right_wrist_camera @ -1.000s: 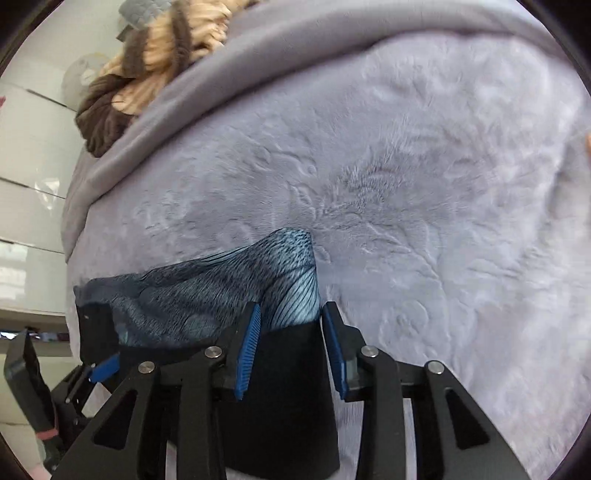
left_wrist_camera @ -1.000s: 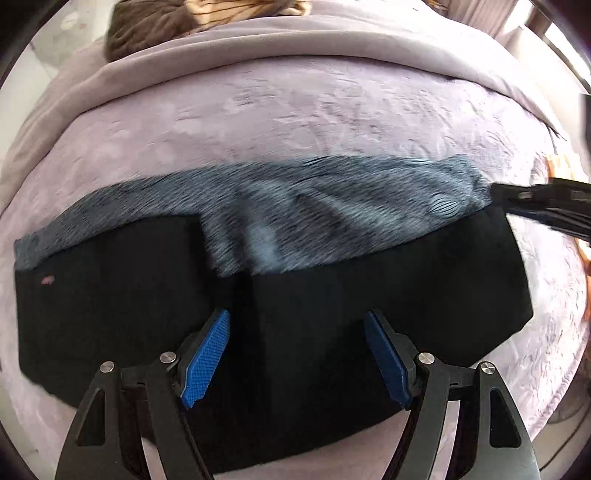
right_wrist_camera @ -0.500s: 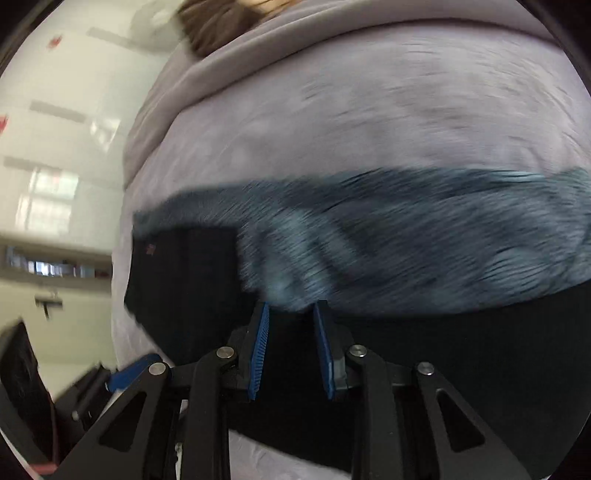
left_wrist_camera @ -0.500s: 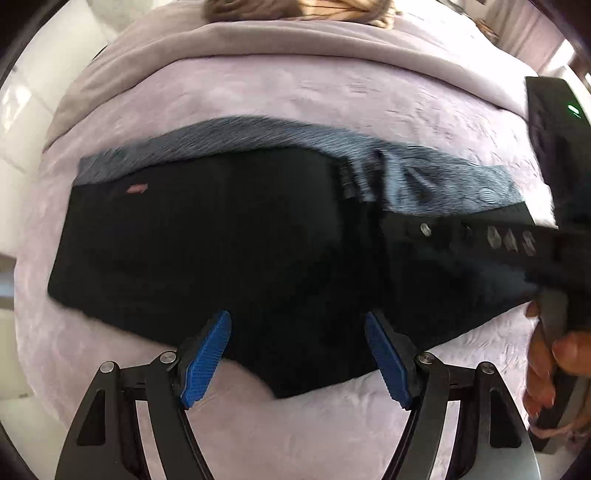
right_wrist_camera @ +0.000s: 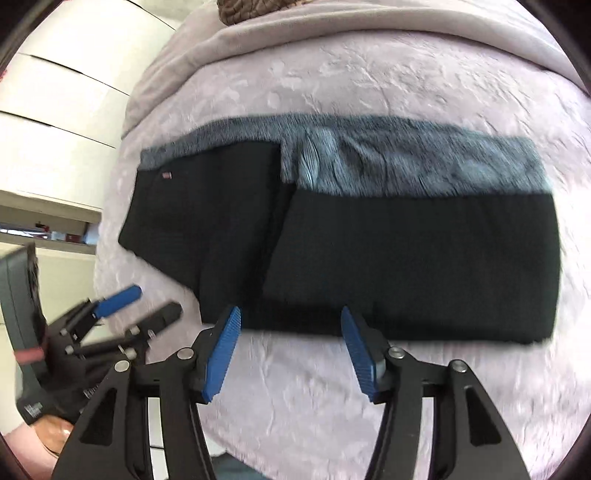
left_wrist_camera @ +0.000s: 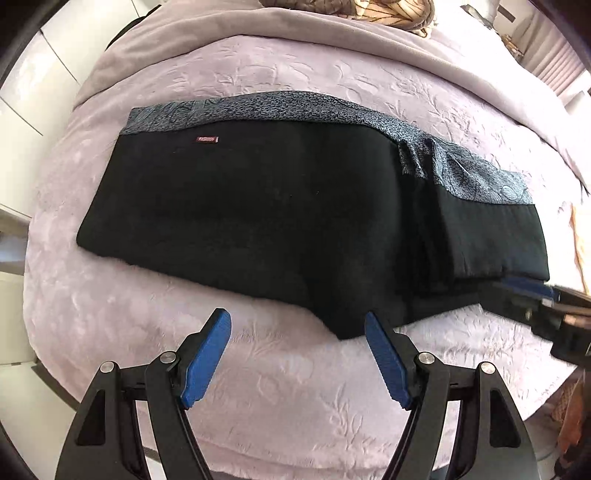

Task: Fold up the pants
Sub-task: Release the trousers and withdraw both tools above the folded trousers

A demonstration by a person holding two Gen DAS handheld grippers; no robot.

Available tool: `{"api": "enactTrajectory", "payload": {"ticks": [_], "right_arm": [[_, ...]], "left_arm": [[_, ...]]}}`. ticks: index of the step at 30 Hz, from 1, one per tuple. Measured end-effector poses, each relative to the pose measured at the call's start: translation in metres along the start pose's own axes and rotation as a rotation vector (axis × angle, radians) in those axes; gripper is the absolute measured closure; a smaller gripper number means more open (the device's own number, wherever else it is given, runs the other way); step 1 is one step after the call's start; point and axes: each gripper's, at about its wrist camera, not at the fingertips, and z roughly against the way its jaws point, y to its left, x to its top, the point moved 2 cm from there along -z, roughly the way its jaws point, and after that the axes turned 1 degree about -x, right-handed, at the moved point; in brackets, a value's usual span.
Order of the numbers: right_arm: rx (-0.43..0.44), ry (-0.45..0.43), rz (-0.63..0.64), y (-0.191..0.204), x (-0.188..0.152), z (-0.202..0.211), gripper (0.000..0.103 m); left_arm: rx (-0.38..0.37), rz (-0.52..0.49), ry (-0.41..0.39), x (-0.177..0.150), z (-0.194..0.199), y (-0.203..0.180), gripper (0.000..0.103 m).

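Note:
The black pants lie folded lengthwise on the lilac bedspread, with a blue-grey patterned band along the far edge and a small red label near the left end. They also show in the right wrist view. My left gripper is open and empty, just short of the pants' near edge. My right gripper is open and empty, at the near edge of the pants. It also appears at the right edge of the left wrist view. The left gripper shows at the lower left of the right wrist view.
A brown and tan knit item lies at the far side of the bed. A white wall and cabinets stand to the left. The bed's near edge curves just below my grippers.
The right gripper let go of the patterned edge, opened, and drew back toward the near edge. The fabric now lies folded over. The left gripper also pulled back off the pants.

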Motion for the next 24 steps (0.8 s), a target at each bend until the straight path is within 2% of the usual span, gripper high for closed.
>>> {"api": "enactTrajectory", "payload": {"ticks": [6,10,13,24], "right_arm": [[-0.038,0.031,-0.059,0.002,-0.033,0.013,0.034],[-0.061,0.027,-0.049,0.015,-0.044,0.017,0.026],[-0.085,0.024,-0.037,0.024,-0.051,0.019,0.025],[-0.170,0.031,0.008,0.056,-0.042,0.003,0.019]], "left_arm": [[-0.015,-0.019,-0.005,-0.013,0.017,0.018,0.027],[-0.012,-0.054,-0.004,-0.012,0.017,0.017,0.027],[-0.015,-0.057,0.006,-0.016,0.016,0.024,0.027],[-0.031,-0.015,0.021,-0.020,0.011,0.048,0.027]]}}
